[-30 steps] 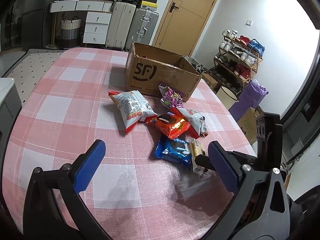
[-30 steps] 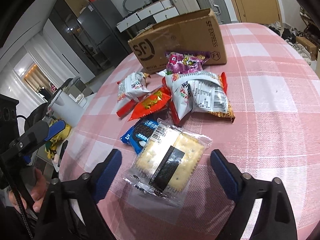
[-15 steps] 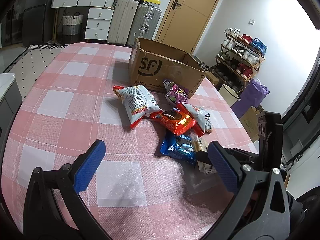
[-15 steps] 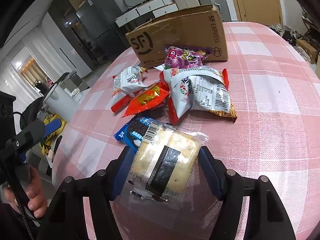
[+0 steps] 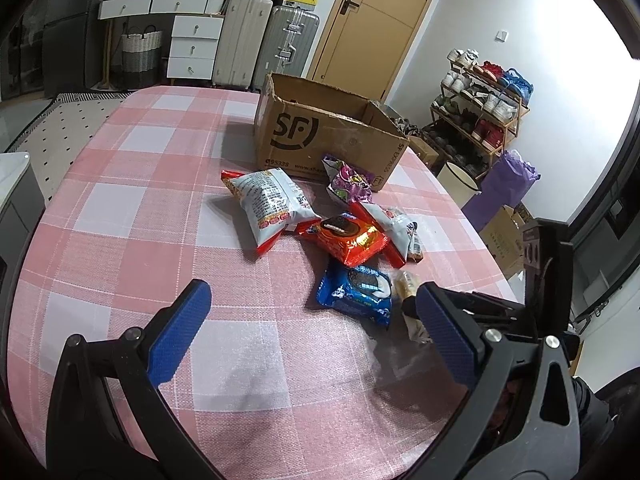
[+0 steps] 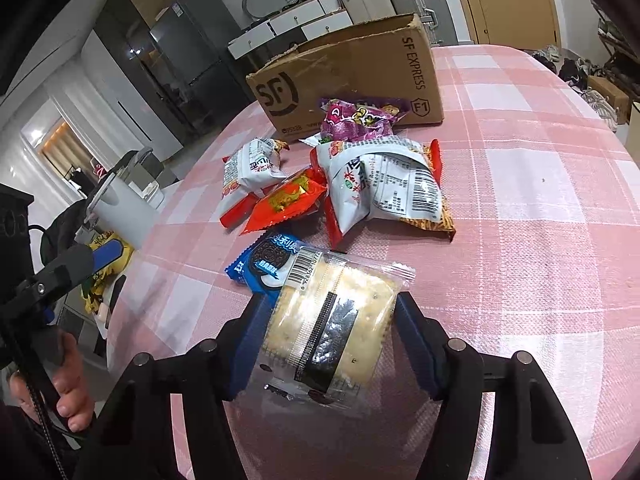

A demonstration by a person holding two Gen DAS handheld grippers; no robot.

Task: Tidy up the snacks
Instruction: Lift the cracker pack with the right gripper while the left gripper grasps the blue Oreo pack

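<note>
A clear pack of crackers with a dark seaweed strip point(image 6: 332, 320) sits between the blue pads of my right gripper point(image 6: 334, 336). Its jaws are closing and both pads press the pack's sides. Just beyond the pack, a blue Oreo pack point(image 6: 266, 264) lies on the pink checked tablecloth point(image 6: 540, 240). Farther off are an orange-red pack point(image 5: 348, 238), two white and red bags point(image 5: 268, 200) point(image 6: 384, 188) and a purple bag point(image 6: 356, 120). An open SF cardboard box point(image 5: 320, 136) stands behind them. My left gripper point(image 5: 312, 336) hovers open over bare cloth, holding nothing.
The table's rounded edge point(image 5: 496, 280) runs close on the right of the snacks. A hand point(image 6: 68, 392) holds the left gripper at the left of the right wrist view. Suitcases point(image 5: 264, 40), white drawers, a door and a shoe rack point(image 5: 480, 112) stand beyond the table.
The right gripper's jaws came in from wide apart onto the sides of the cracker pack, whose wrapper now bulges between the pads. The left gripper stayed open and kept its place.
</note>
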